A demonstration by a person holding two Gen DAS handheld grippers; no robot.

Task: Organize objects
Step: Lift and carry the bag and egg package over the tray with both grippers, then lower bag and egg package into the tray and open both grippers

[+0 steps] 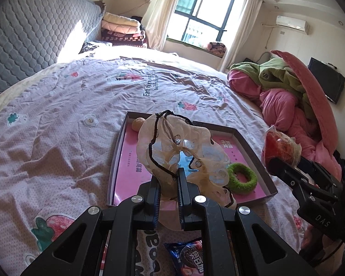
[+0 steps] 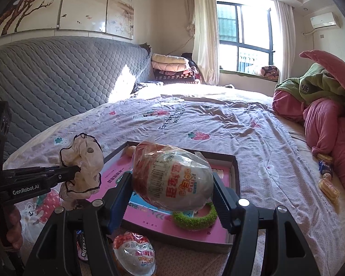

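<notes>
My left gripper is shut on a cream frilly scrunchie with black trim and holds it above the near edge of a shallow pink-lined box tray on the bed. The scrunchie also shows in the right wrist view. My right gripper is shut on a wrapped red-and-white toy egg, held over the tray. The egg shows in the left wrist view. In the tray lie a green fuzzy hair ring and a small tan ball.
A second toy egg and a cookie packet lie on the bedspread before the tray. Snack packets lie at the right by a pile of pink and green bedding. A grey quilted headboard stands at left.
</notes>
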